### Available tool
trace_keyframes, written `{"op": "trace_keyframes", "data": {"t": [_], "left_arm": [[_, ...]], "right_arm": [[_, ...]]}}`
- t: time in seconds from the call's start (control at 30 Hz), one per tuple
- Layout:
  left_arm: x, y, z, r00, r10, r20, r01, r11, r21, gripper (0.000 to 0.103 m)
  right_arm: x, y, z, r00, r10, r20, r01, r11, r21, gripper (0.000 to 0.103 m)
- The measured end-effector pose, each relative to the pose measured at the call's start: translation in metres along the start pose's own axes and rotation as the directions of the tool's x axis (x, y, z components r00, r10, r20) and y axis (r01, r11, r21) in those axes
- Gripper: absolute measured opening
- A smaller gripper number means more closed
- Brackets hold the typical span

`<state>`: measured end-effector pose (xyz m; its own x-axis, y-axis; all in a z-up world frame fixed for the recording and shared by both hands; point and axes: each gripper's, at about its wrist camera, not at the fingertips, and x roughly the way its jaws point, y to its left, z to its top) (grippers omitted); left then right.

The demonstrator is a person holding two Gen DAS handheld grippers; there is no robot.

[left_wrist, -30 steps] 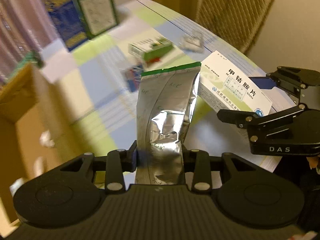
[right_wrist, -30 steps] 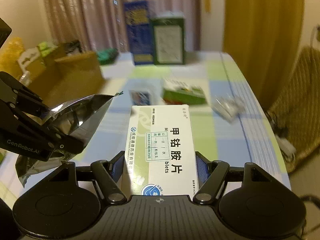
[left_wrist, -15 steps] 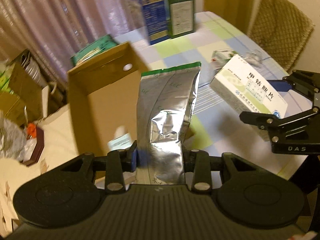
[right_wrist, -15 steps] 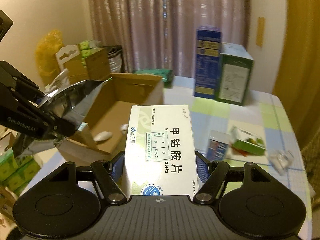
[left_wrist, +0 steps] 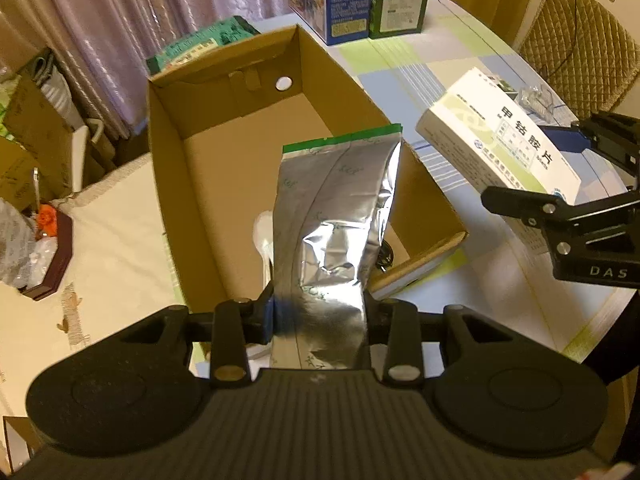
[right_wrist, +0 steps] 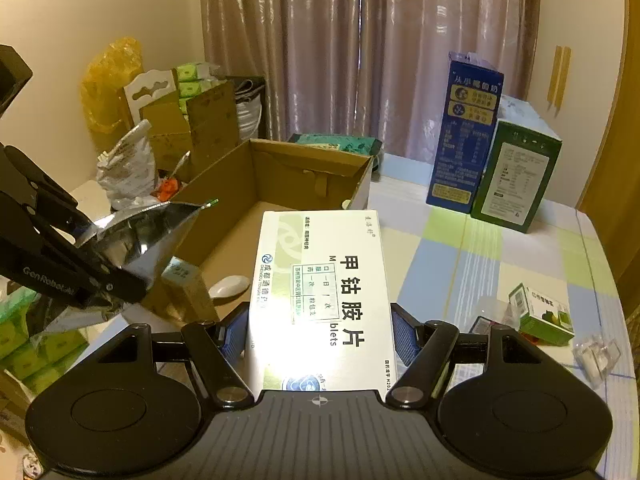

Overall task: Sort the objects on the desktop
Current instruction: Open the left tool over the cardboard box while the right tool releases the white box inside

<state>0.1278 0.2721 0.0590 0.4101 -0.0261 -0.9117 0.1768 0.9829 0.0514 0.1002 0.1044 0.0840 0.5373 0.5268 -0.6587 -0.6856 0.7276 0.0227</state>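
My left gripper (left_wrist: 318, 316) is shut on a silver foil pouch (left_wrist: 336, 224) with a green top edge, held over the open cardboard box (left_wrist: 192, 184). My right gripper (right_wrist: 318, 340) is shut on a white medicine box (right_wrist: 320, 292) with green print, its far end over the cardboard box's (right_wrist: 304, 168) near corner. The medicine box (left_wrist: 496, 152) and right gripper (left_wrist: 568, 216) show at the right of the left wrist view. The pouch (right_wrist: 144, 236) and left gripper (right_wrist: 96, 284) show at the left of the right wrist view. A white spoon (right_wrist: 229, 286) and a small carton (right_wrist: 188, 280) lie inside the box.
A tall blue carton (right_wrist: 464, 136) and a green carton (right_wrist: 516, 176) stand at the table's far edge. A small green box (right_wrist: 546, 314), a dark packet (right_wrist: 486, 326) and clear plastic (right_wrist: 596, 356) lie on the checked tablecloth (right_wrist: 460, 264). Bags and boxes crowd the left; a chair (left_wrist: 580, 48) stands right.
Both grippers have swung leftward from over the tablecloth to over the cardboard box, each still gripping its item. The box now fills the view ahead.
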Motion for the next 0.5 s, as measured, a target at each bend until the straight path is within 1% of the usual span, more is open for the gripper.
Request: {"op": "trace_keyframes", "data": {"t": [0.23,0.37,0.5], "left_arm": [[0.022,0.011,0.013,0.999,-0.009,-0.042,0.010,1.000,0.025,0.032],[0.028,0.015,0.025,0.999,0.001,-0.037,0.000,1.000,0.030,0.032],[0.035,0.017,0.036,0.999,0.030,-0.022,-0.029,0.999,0.040,0.032]], "right_arm": [[0.018,-0.004,0.004,1.000,-0.016,-0.009,0.016,1.000,0.012,0.068],[0.027,-0.006,0.007,1.000,-0.021,-0.012,0.021,1.000,0.014,0.068],[0.035,-0.006,0.010,1.000,-0.021,-0.012,0.021,1.000,0.015,0.068]]}}
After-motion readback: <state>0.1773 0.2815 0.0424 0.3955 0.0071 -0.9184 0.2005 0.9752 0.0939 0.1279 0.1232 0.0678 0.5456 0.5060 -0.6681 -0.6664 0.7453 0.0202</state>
